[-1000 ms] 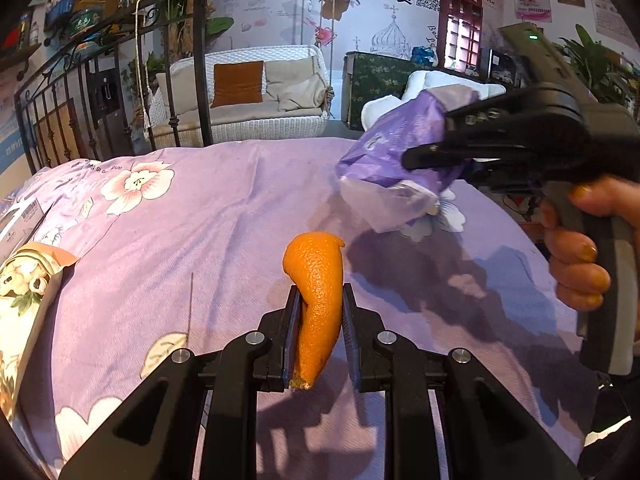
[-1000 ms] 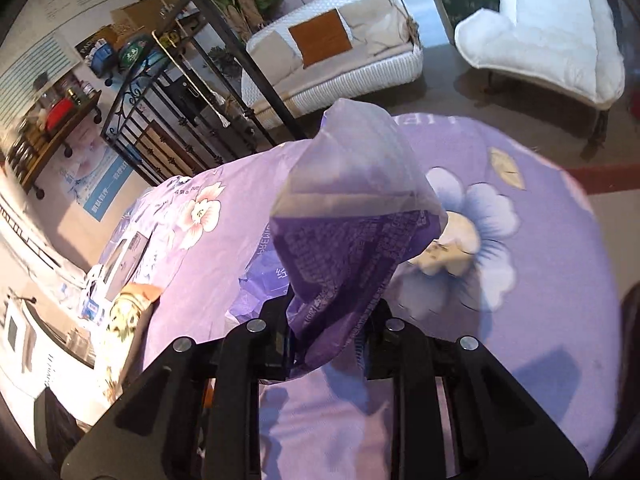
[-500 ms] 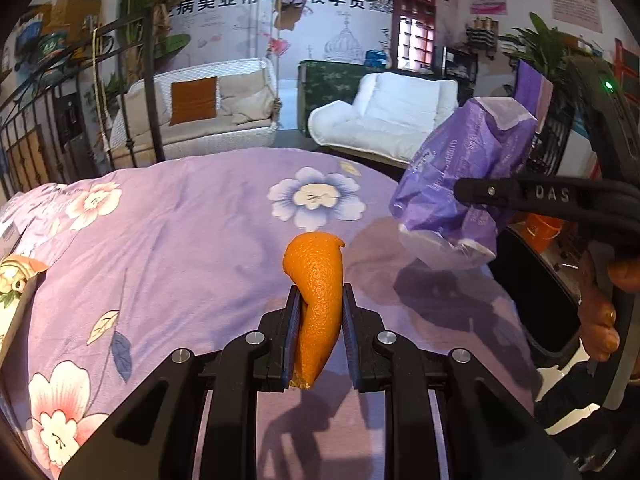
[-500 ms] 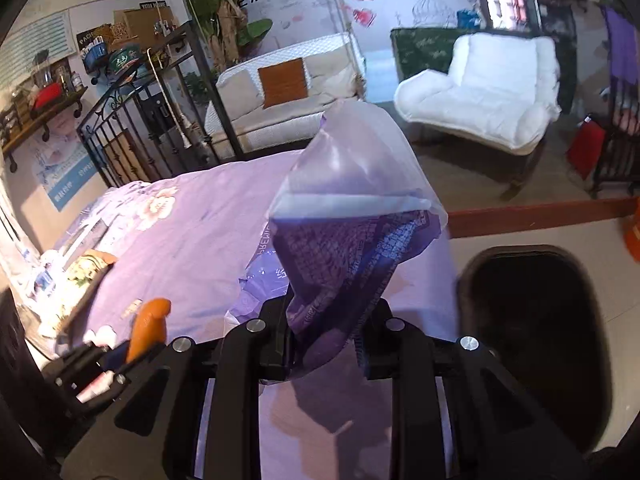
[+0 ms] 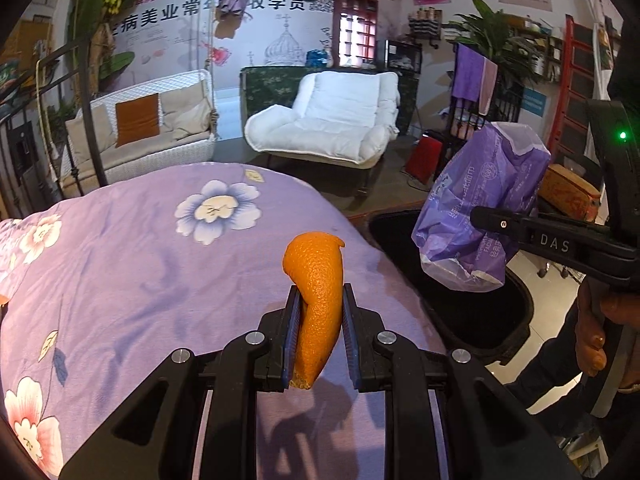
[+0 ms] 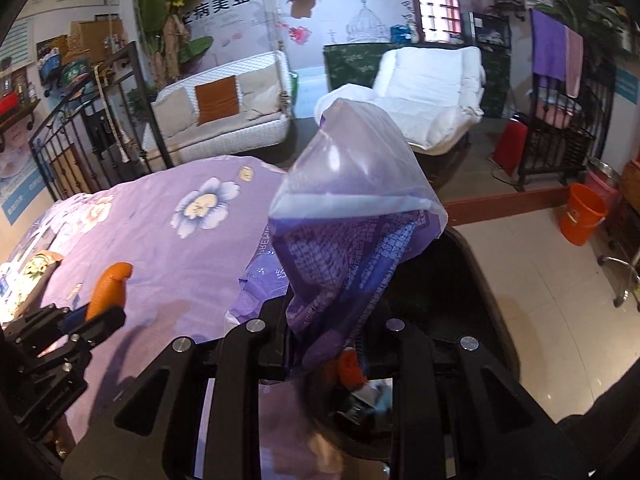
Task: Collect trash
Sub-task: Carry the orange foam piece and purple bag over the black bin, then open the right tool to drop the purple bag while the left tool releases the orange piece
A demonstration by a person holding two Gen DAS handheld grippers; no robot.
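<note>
We take the black bin beside the bed as our landmark. Our left gripper has its jaws closed narrow on a curl of orange peel, held upright above the purple floral bedspread, just short of the bin's near rim. Our right gripper has its jaws pinched on a crumpled purple plastic wrapper, which hangs directly over the bin's dark opening. Inside the bin we can make out some orange and pale scraps, though too blurred to name.

As we judge it, both pieces are picked up and carried most of the way, and neither is dropped yet. The wrapper looks ready to release; the peel needs to travel further toward the bin. Far from the bin, at the bed's other edge, a printed packet lies, so more collecting probably remains.
</note>
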